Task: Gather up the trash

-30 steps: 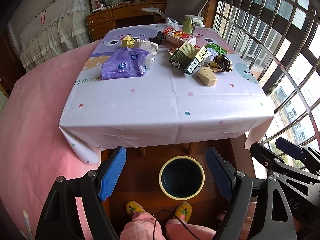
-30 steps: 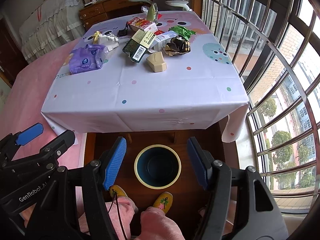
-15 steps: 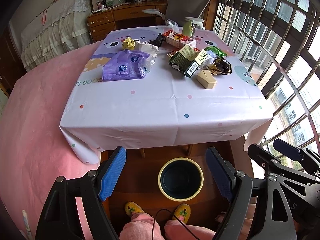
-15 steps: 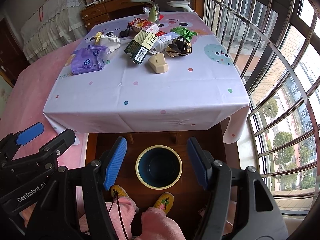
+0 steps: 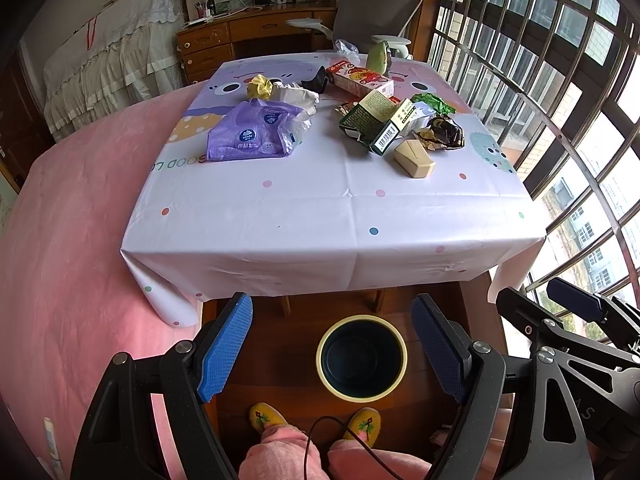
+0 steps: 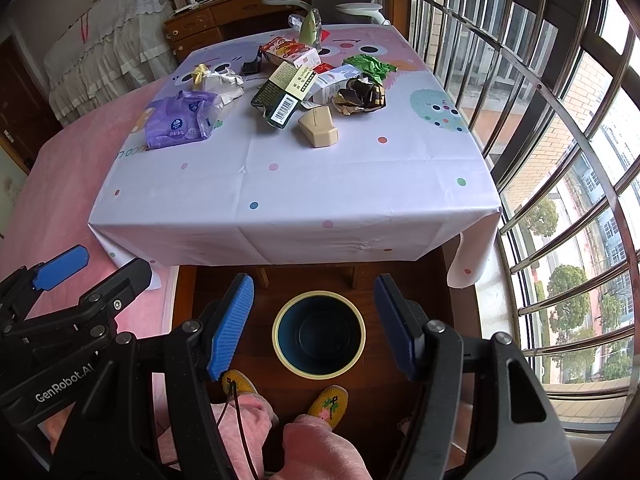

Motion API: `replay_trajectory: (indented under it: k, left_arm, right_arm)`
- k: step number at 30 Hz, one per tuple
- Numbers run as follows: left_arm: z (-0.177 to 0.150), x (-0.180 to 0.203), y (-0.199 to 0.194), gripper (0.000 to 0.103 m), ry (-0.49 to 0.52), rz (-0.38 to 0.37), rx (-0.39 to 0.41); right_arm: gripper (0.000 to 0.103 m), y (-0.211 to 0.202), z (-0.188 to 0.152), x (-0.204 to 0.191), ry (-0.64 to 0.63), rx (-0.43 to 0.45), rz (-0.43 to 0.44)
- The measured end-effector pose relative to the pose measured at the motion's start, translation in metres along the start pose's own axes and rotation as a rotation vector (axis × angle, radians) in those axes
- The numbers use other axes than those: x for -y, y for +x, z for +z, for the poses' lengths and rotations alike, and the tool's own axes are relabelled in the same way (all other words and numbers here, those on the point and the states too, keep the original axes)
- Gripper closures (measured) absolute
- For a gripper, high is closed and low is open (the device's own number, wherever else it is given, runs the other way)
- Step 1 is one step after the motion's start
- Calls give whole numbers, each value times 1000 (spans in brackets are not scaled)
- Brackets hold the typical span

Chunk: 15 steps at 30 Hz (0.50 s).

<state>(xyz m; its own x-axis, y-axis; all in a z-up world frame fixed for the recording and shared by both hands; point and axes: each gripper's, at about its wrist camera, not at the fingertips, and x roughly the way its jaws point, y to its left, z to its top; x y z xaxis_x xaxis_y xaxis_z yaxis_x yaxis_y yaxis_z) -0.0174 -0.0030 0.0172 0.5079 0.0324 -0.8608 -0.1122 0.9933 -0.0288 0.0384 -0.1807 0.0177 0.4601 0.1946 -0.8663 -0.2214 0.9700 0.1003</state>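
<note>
Several pieces: the trash lies scattered over the far half of the table (image 5: 320, 216), well apart from both grippers.
Bin: a round bin (image 5: 361, 358) with a pale rim stands on the floor at the near edge of the table, between the person's slippers and the hanging cloth; it looks empty.
Left gripper (image 5: 332, 344): jaws spread wide, nothing between them, hovering above the floor beside the bin.
Right gripper (image 6: 314, 320): likewise released and holding nothing, its fingers framing the bin from above.
Purple pack (image 5: 256, 132): a soft plastic tissue pack at far left; probably light and slippery, best pinched at a crimped end so the film does not slide out.
Beige block (image 5: 414, 158): nearest of the pile; looks stiff and faceted, so a hold across its short flat sides should be secure.
Green carton (image 5: 370, 122): thin card, partly crushed; likely to buckle, so grip across the narrow faces near the barcode end.
Dark wrapper (image 5: 442, 134): crumpled foil at far right, very light; close on its bulk.
Red box (image 5: 358, 78): farthest back, rigid-looking, and the longest reach.
</note>
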Motion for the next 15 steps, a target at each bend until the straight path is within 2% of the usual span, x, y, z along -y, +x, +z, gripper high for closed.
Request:
replay_trajectory:
  k: [8,15]
  left_arm:
    - [1,-1,-1,19,0,1,2]
    - [7,-3,-6,19,5,3,21]
  right_arm:
    - [42,0,0,-1,3,0,3]
    - [42,-4,15,-5,5,15,22]
